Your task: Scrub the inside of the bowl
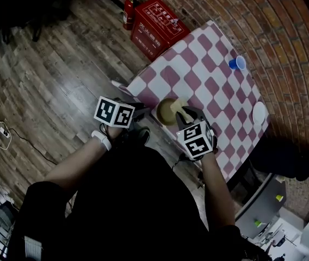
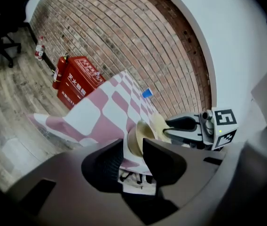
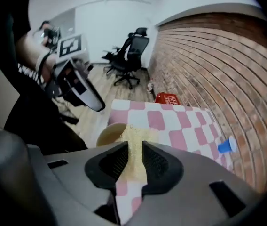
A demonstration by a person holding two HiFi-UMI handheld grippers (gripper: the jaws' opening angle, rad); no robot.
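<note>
Checked pink-and-white cloth covers the table (image 1: 209,69). At its six-o'clock edge in the head view, the left gripper (image 2: 131,149), at nine o'clock of the tan bowl (image 1: 167,111), is clamped on the bowl's rim. At four o'clock the right gripper (image 3: 134,149) pinches a yellow sponge (image 3: 133,135) whose tip is at the bowl's mouth. A hard scrub could lever the rim out of that narrow hold and drop the bowl off the edge. The blue cup (image 1: 237,63) at two o'clock stands well apart.

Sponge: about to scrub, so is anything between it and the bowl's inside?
Nothing visible. The sponge in the right gripper sits at the open mouth of the bowl; the left gripper grips only its rim.
</note>
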